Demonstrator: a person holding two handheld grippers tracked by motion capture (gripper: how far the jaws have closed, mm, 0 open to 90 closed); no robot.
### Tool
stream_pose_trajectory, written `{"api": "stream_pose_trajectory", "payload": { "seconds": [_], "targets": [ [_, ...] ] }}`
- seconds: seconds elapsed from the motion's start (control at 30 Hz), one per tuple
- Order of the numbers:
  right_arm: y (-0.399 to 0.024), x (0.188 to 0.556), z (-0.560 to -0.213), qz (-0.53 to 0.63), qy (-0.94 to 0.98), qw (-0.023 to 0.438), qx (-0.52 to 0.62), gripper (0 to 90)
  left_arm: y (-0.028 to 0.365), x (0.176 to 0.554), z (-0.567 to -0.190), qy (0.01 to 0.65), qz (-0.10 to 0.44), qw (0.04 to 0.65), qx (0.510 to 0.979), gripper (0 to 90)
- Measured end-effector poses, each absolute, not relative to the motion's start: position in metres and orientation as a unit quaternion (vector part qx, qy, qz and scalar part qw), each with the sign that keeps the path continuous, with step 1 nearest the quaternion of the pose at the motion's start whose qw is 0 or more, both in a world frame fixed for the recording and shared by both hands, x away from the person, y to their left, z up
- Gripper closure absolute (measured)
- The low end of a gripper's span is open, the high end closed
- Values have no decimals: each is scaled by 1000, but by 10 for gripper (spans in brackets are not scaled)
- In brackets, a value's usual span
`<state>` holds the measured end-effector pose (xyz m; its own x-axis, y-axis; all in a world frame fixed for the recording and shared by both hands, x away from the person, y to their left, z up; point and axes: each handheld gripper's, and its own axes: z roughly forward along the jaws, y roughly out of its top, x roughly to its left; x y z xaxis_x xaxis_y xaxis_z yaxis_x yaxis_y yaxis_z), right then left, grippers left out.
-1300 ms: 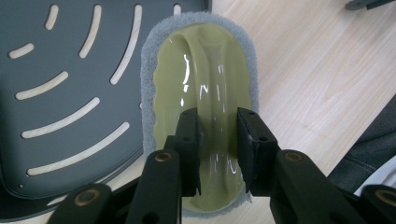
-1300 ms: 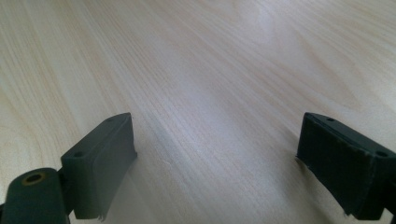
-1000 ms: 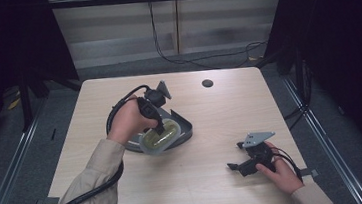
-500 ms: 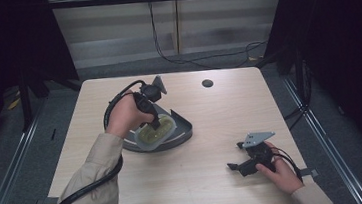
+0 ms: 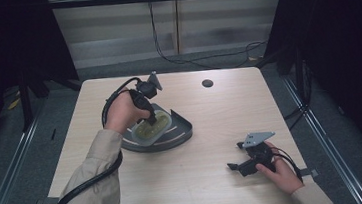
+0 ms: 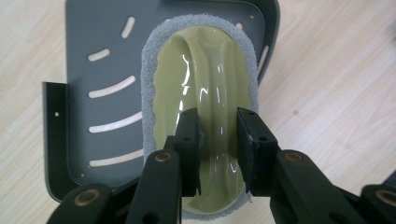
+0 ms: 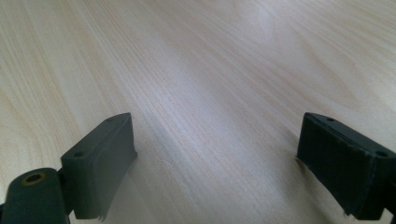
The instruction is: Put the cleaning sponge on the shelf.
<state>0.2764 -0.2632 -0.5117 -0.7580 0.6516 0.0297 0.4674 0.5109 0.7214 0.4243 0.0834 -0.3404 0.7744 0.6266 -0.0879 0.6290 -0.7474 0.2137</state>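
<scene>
A pale green scrubber [image 6: 205, 70] with a grey sponge rim lies on a dark grey slotted tray [image 6: 102, 56]. My left gripper [image 6: 218, 135] comes down from above, shut on the raised ridge along the scrubber's middle. In the high view the scrubber [image 5: 146, 129] sits at the left part of the tray [image 5: 179, 132], left of the table's centre, with the left gripper [image 5: 151, 119] on it. My right gripper [image 5: 235, 166] rests near the front right edge, pointing left. Its jaws [image 7: 215, 140] stand wide open over bare wood.
A small dark round hole [image 5: 207, 83] is set in the tabletop [image 5: 221, 118] near the far edge. Cables lie on the floor behind the table. Metal rails run along both sides of the table.
The left hand and the scrubber have shifted a little toward the far left of the tray. The right hand has stayed put.
</scene>
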Motion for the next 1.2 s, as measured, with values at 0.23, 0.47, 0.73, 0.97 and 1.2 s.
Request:
{"api": "stream_pose_trajectory", "payload": {
  "seconds": [0.23, 0.47, 0.73, 0.97, 1.2],
  "targets": [
    [-263, 276, -512, 373, 860, 124, 325, 106, 89, 431, -341, 340, 0, 119, 933, 712],
    [-263, 276, -512, 373, 860, 124, 325, 107, 94, 437, -345, 346, 3, 121, 930, 713],
    [-263, 276, -512, 373, 860, 123, 325, 107, 103, 445, -352, 351, 9, 121, 928, 712],
    [-263, 276, -512, 373, 860, 124, 325, 107, 110, 450, -356, 351, 10, 119, 929, 712],
    [-263, 276, -512, 373, 860, 123, 325, 107, 120, 453, -363, 366, 6, 123, 922, 712]
  ]
}}
